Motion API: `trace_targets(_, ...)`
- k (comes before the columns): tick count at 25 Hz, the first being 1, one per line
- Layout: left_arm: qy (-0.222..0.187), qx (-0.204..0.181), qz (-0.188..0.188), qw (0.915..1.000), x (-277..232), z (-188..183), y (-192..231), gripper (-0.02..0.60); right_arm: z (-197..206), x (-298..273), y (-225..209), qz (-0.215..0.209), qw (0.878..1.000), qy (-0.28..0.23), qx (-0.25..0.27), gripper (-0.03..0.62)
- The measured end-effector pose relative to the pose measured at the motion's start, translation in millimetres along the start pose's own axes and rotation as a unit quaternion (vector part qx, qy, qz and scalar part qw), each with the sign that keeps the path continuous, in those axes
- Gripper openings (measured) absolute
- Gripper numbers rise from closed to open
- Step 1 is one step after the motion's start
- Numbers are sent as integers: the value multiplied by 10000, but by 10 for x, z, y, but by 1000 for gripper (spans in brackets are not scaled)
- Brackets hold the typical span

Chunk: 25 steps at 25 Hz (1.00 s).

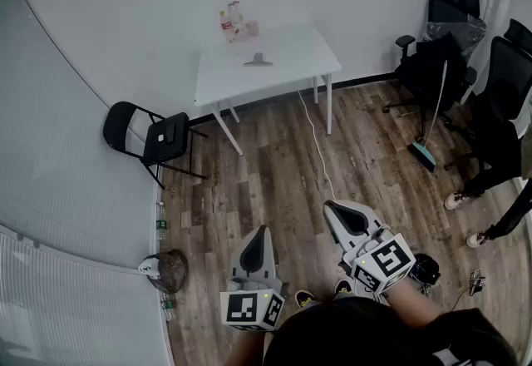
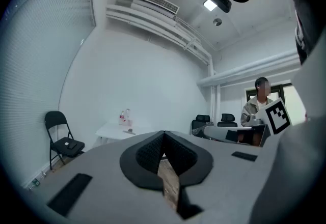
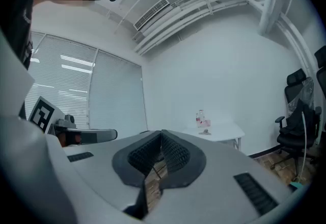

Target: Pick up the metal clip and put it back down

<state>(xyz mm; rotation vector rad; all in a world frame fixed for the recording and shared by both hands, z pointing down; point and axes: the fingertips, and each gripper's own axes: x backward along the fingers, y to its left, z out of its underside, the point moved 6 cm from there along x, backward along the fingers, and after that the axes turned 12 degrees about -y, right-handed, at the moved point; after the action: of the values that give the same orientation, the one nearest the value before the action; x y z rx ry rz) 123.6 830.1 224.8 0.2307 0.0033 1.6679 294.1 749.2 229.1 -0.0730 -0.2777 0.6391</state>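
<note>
- Your left gripper [image 1: 260, 233] is clenched: in its own view the pads [image 2: 153, 150] meet with nothing between them.
- Your right gripper [image 1: 334, 210] is clenched the same way, its pads [image 3: 171, 152] together and empty.
- You hold both low over the wood floor [image 1: 274, 173], side by side, pointing toward the table [image 1: 291, 73].
- The clip [image 1: 258, 61] lies on the table near its middle, well away from both grippers, with nothing touching it.
- In the right gripper view the clip [image 3: 205, 132] is a small grey shape on the tabletop, just in front of the bottles [image 3: 202, 118].
- The bottles [image 1: 233, 22] stand at the table's far edge, against the wall and behind the clip.
- A black folding chair [image 1: 150, 138] stands left of the table, with a small dark thing on its seat.
- A white cable [image 1: 319, 148] runs from under the table across the floor toward you.
- Black office chairs [image 1: 453, 32] stand at the right, and a broom [image 1: 427, 148] leans beside them.
- A second person's shoes [image 1: 465, 219] show at the right edge.
</note>
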Motion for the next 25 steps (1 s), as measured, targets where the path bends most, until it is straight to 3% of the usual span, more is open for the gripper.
trace_targets(11, 16, 94, 126, 9999, 99, 3, 297, 14, 109, -147, 200, 114, 9999, -18, -60, 17)
trace_targets(21, -230, 95, 223, 9994, 233, -56, 683, 14, 222, -250, 345, 255, 9995, -161, -52, 17)
trace_targets(25, -194, 174, 173, 9995, 345, -64, 784, 14, 190, -312, 467, 147, 9997, -166, 36, 17)
